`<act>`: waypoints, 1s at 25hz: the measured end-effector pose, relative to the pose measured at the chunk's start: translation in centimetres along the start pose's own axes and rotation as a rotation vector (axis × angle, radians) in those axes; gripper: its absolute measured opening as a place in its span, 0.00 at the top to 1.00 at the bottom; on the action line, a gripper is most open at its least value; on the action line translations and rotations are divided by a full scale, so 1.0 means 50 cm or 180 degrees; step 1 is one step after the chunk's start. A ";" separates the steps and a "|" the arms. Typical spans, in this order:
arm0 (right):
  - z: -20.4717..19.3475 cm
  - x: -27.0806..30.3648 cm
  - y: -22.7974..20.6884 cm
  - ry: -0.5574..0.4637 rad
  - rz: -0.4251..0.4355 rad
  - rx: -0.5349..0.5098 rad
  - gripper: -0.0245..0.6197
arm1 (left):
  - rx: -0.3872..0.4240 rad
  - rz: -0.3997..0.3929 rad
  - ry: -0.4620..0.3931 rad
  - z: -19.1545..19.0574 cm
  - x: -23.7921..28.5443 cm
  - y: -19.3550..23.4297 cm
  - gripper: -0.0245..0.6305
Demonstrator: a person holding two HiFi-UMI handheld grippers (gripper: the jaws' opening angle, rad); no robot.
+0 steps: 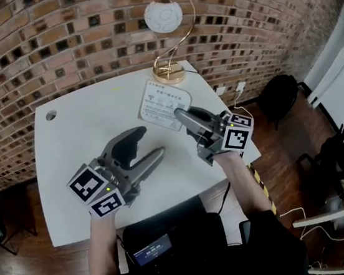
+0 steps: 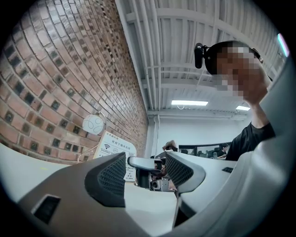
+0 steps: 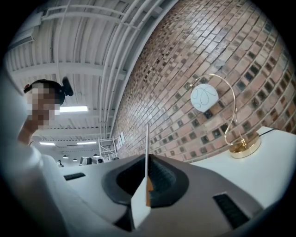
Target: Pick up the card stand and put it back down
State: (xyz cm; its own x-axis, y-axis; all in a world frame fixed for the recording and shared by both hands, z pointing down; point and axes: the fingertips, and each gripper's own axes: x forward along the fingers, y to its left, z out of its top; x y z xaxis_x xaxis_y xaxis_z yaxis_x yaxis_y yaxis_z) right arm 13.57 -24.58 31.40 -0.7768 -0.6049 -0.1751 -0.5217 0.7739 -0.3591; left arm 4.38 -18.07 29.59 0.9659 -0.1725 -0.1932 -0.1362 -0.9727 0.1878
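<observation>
Two hand-held grippers up. What is each doing?

My right hand-held gripper (image 1: 178, 113) is clamped on the card stand (image 1: 165, 106). In its own view the stand's thin edge runs straight up between the closed jaws. My left hand-held gripper (image 1: 150, 141) has its jaws apart with nothing between them, low over the white tabletop (image 1: 70, 178) at the near left.

And where is the card stand?

Right of the middle, toward the tabletop's far edge, printed face tilted. I can't tell whether its foot touches the surface. Just beyond it a gold lamp (image 1: 169, 71) with a white globe stands at the far edge, before the brick wall (image 1: 22, 53).
</observation>
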 end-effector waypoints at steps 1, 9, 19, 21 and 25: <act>0.003 0.005 0.003 -0.0003 0.0031 0.0001 0.92 | 0.0014 -0.0003 0.0009 0.004 -0.003 0.001 0.56; 0.020 0.051 0.020 0.0028 0.0248 -0.0017 0.92 | 0.0067 -0.0008 0.0030 0.028 -0.017 0.013 0.56; 0.021 0.116 0.018 0.0137 0.0465 0.0062 0.92 | -0.0082 0.0010 -0.0016 0.044 -0.033 0.067 0.56; 0.024 0.131 0.015 0.0159 0.0481 0.0051 0.92 | -0.0090 0.0021 0.0006 0.048 -0.037 0.083 0.56; 0.022 0.136 0.012 0.0159 0.0528 0.0065 0.92 | -0.0010 0.0037 0.0078 0.047 -0.038 0.091 0.56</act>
State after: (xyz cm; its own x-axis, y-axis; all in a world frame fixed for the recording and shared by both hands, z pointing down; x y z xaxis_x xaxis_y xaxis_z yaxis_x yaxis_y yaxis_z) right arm 8.37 -28.40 28.98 -0.8685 -0.4588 -0.1878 -0.3781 0.8580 -0.3477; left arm 1.39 -22.54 28.56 0.9694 -0.1799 -0.1671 -0.1468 -0.9701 0.1931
